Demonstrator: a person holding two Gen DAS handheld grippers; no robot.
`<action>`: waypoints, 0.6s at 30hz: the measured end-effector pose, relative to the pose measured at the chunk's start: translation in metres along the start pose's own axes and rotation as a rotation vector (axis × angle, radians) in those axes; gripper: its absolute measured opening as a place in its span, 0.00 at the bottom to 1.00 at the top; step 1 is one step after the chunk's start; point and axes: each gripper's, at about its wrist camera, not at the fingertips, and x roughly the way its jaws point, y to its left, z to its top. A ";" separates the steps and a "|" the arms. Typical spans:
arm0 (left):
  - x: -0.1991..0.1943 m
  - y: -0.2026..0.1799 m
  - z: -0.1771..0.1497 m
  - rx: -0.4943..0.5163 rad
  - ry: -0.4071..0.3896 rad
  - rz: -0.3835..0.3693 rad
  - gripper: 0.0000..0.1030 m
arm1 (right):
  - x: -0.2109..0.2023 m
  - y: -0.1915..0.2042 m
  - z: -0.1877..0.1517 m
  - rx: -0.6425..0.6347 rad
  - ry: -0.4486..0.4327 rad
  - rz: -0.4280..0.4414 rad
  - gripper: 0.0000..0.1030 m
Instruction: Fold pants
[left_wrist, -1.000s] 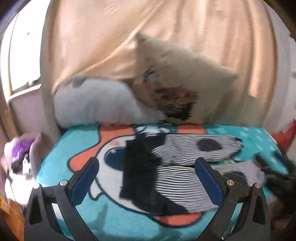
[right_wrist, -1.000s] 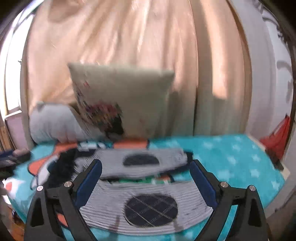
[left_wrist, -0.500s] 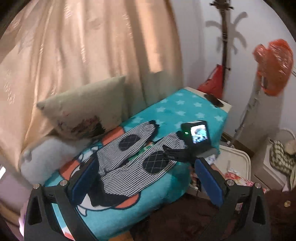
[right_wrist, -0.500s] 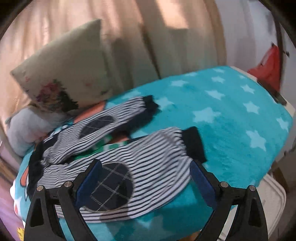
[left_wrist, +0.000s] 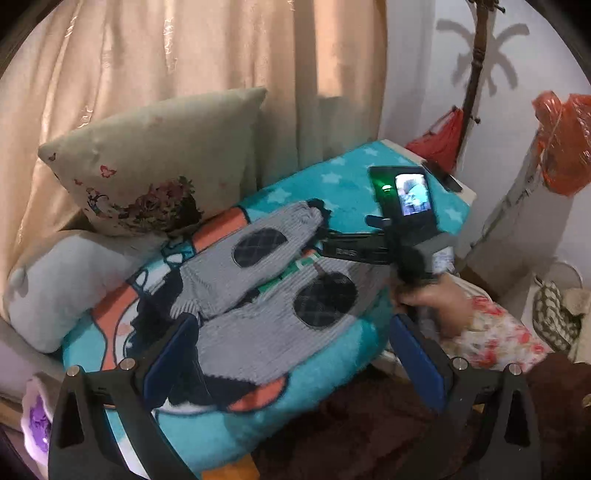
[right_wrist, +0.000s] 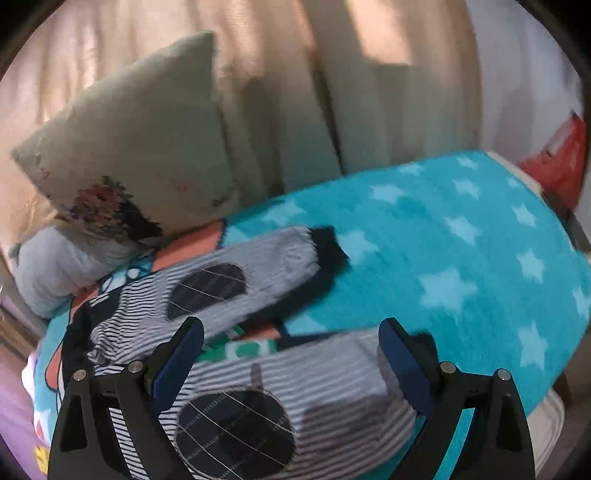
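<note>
Your left gripper (left_wrist: 291, 354) and right gripper (right_wrist: 291, 354) both stand wide apart, holding nothing. The small grey-and-white striped pants with dark oval knee patches (left_wrist: 266, 295) lie spread flat on the turquoise star-print fleece blanket (right_wrist: 461, 258), legs splayed toward the frame's right, black cuffs (right_wrist: 328, 247) outermost. Bring the right gripper onto the near leg's cuff, pinch only the pants fabric, and fold leg onto leg evenly.

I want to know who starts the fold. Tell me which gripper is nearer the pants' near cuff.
Right. The right gripper hangs over the near cuff, fingers open; the left gripper is held back off the blanket's edge.
</note>
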 end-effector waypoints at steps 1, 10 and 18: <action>0.007 0.009 -0.002 -0.016 -0.030 0.010 1.00 | -0.002 0.004 0.005 -0.028 -0.011 0.004 0.95; 0.085 0.090 -0.012 -0.196 -0.100 0.130 1.00 | -0.006 0.023 0.043 -0.183 -0.038 0.070 0.95; 0.146 0.144 -0.026 -0.319 0.035 0.255 0.99 | 0.035 0.051 0.056 -0.433 0.051 0.061 0.95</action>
